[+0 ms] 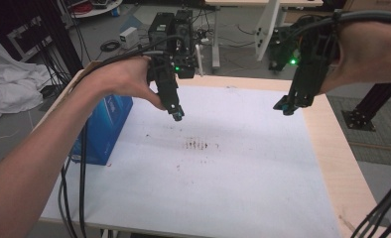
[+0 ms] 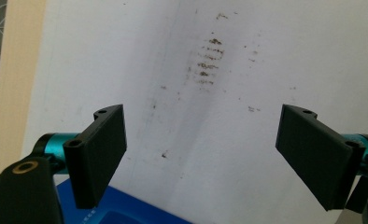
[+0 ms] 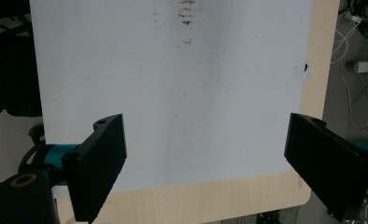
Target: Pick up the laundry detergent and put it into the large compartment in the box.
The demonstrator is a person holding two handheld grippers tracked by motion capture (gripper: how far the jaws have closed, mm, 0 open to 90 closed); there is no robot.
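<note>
A person holds two grippers above a table (image 1: 332, 148) covered by a white sheet (image 1: 243, 188). The left gripper (image 1: 177, 115) hangs over the sheet's far left part, jaws spread wide with nothing between them. Just beside it, at the table's left edge, stands a blue box (image 1: 104, 131); its top corner shows below the jaws in the left gripper view. The right gripper (image 1: 285, 108) hovers over the sheet's far right edge, jaws also spread and empty. Brown smudges (image 1: 198, 145) mark the sheet's middle, between the grippers
</note>
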